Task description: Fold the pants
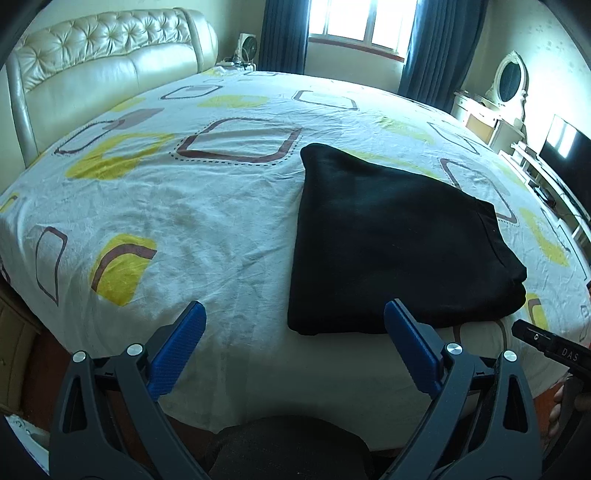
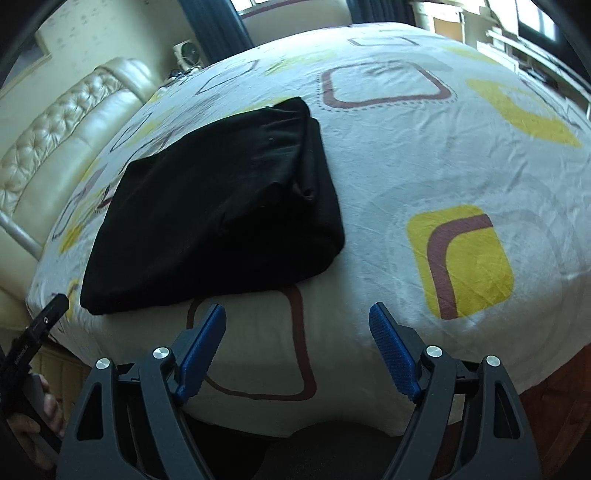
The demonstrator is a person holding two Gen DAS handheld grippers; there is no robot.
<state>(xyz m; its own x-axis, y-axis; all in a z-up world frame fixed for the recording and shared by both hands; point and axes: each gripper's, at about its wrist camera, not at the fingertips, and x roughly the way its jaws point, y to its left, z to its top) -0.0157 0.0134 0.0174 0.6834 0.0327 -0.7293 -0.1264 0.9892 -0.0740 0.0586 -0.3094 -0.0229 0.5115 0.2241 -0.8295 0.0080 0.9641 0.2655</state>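
Note:
The black pants (image 1: 399, 240) lie folded into a compact rectangle on the bed, near its front edge; they also show in the right wrist view (image 2: 218, 218). My left gripper (image 1: 295, 314) is open and empty, hovering above the bed's front edge, just left of and in front of the pants. My right gripper (image 2: 297, 317) is open and empty, in front of the pants' right corner. The tip of the right gripper (image 1: 546, 343) shows at the right edge of the left wrist view; the left gripper's tip (image 2: 44, 321) shows at the left of the right wrist view.
The bed sheet (image 1: 192, 221) is white with yellow and brown squares. A cream tufted headboard (image 1: 110, 70) stands at the left. A window with dark curtains (image 1: 358, 22) is behind the bed. A dresser with mirror (image 1: 509, 85) and a TV (image 1: 565, 147) stand at the right.

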